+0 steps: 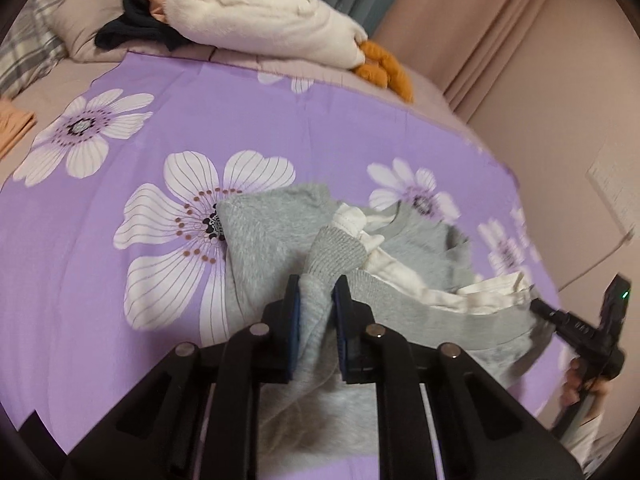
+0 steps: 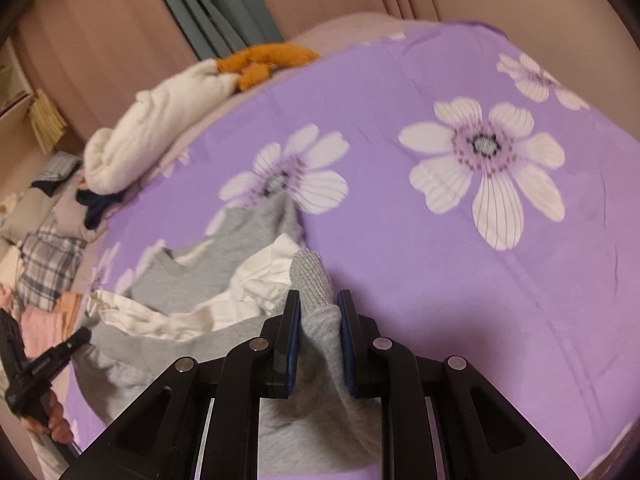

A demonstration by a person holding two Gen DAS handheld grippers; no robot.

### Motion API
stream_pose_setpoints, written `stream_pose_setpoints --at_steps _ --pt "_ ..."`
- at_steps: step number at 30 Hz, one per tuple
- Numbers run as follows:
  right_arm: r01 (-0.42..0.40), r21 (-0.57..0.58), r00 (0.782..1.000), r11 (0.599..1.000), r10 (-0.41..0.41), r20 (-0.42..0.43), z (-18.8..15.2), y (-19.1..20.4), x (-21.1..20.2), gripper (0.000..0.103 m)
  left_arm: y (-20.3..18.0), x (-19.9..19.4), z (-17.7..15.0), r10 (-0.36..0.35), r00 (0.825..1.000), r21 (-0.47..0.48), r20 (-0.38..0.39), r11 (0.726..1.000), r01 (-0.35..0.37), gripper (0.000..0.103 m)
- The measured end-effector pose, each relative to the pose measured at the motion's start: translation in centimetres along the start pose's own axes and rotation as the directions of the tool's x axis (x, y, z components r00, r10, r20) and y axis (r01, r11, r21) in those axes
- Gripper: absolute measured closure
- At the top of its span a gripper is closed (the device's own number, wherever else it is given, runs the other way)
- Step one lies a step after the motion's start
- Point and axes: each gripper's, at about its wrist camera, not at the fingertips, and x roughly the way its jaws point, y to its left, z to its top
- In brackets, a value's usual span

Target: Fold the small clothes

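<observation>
left gripper (image 1: 316, 292) pinched grey sweatshirt (image 1: 260, 236) hem | right gripper (image 2: 319, 304) pinched its cuff | near edge of purple sheet (image 1: 120, 280)

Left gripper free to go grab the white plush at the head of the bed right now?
Probably not. The left gripper is shut on the grey sweatshirt, so it would have to let go first; the white plush also lies far across the purple sheet.

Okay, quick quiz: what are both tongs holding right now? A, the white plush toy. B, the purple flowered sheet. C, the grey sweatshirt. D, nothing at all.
C: the left tongs and the right tongs each pinch grey knit fabric of the grey sweatshirt, which lies on the purple flowered sheet.
</observation>
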Motion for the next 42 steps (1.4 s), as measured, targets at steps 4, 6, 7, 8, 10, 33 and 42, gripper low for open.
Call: stream_pose_setpoints --at_steps 4,6,7,8,10,33,42 --pt "-0.004 -0.040 0.998 0.999 0.007 0.059 0.4 1.5 -2.0 0.084 -0.1 -3.0 -0.2 -0.027 0.998 -0.033 0.064 0.999 0.029 0.089" --pt "-0.008 -0.059 0.996 0.998 0.013 0.086 0.6 2.2 -2.8 0.084 0.1 -4.3 -0.3 -0.038 0.995 -0.053 0.093 0.998 0.043 0.089" --pt "-0.012 -0.069 0.995 0.998 0.019 0.098 0.8 2.6 -3.2 0.084 0.2 -5.0 -0.3 -0.043 0.993 -0.059 0.108 0.997 0.050 0.089" --pt "-0.014 -0.080 0.994 0.997 0.022 0.108 0.9 3.0 -3.6 0.084 0.3 -5.5 -0.4 -0.044 0.992 -0.064 0.118 0.997 0.052 0.089" --pt "-0.018 -0.105 0.991 0.994 0.032 0.130 1.1 3.8 -4.3 0.084 0.5 -6.3 -0.4 -0.043 0.991 -0.076 0.130 0.996 0.053 0.089" --pt "-0.045 -0.225 0.975 0.973 0.092 0.201 7.4 9.2 -3.1 0.084 1.4 -6.7 5.2 -0.002 0.971 -0.126 0.240 0.991 0.033 0.089" --pt "-0.011 -0.220 0.992 0.975 0.039 0.124 10.1 10.1 3.4 0.084 3.5 0.2 8.1 0.056 0.991 -0.174 0.118 0.984 -0.035 0.088"
